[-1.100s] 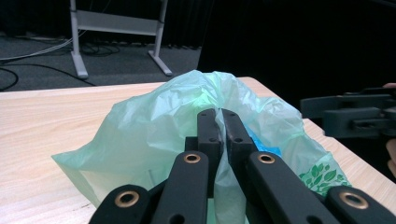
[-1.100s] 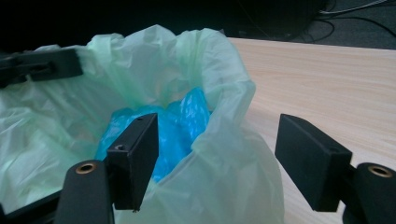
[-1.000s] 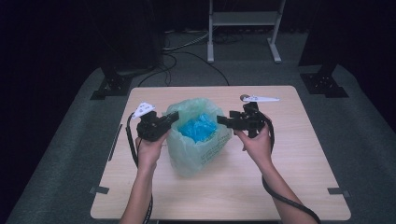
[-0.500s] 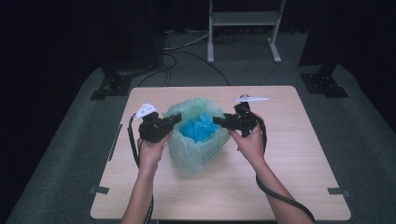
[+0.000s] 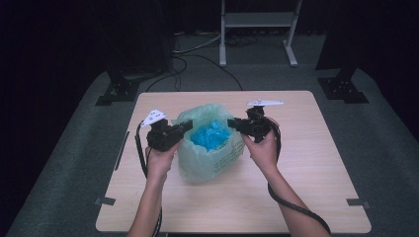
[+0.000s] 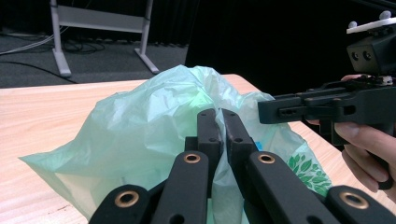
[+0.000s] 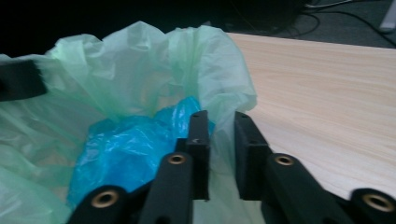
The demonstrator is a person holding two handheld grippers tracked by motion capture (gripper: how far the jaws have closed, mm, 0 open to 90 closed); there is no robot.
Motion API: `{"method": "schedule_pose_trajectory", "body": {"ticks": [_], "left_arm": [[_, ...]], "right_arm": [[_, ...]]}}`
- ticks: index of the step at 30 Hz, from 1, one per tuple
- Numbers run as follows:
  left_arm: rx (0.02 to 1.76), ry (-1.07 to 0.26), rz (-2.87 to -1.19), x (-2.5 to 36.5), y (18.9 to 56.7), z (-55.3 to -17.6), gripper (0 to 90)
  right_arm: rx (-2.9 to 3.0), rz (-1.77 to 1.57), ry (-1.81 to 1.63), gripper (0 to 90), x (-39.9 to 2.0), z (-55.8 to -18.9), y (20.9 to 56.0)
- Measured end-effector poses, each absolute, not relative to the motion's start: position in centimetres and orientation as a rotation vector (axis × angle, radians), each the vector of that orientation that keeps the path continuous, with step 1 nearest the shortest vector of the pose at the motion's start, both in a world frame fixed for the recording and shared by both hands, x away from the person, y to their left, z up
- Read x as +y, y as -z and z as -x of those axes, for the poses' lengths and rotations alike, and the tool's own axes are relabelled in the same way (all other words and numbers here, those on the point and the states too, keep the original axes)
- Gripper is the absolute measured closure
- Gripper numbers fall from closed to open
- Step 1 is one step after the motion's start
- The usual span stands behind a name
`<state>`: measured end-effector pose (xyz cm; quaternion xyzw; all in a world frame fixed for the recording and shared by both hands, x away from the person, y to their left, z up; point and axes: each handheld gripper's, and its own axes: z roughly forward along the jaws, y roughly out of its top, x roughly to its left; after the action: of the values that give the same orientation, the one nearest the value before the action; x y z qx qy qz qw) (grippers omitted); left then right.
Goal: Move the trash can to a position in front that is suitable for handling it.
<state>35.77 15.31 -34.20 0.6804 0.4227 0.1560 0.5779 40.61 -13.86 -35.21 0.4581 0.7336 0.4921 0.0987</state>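
A pale green plastic bag stands open on the wooden table, with crumpled blue plastic inside it. My left gripper is shut on the bag's left rim, and the film is pinched between its jaws. My right gripper is at the bag's right rim. Its jaws have just been closing and still stand a little apart, with the rim's film between them. The right gripper also appears in the left gripper view, across the bag.
A hand holds each gripper, and cables trail off toward the table's near edge. Behind the table stand a metal frame and two black stand bases on grey carpet. Loose cables lie on the floor at the back.
My right gripper has shifted left onto the bag's right rim and its jaws have narrowed around the film. The left gripper and the bag have stayed put.
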Motion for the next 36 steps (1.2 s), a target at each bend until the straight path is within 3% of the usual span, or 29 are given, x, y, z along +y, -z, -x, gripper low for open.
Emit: {"method": "schedule_pose_trajectory", "body": {"ticks": [11,36], "left_arm": [[0.978,-0.365,-1.592,15.4,33.8,-35.7,87.9],[0.912,-0.329,-1.703,12.1,34.8,-35.5,87.8]], "right_arm": [[2.136,-1.306,-1.398,89.9,-13.5,-40.6,34.4],[2.245,-1.365,-1.709,90.0,-10.4,-40.5,32.9]]}}
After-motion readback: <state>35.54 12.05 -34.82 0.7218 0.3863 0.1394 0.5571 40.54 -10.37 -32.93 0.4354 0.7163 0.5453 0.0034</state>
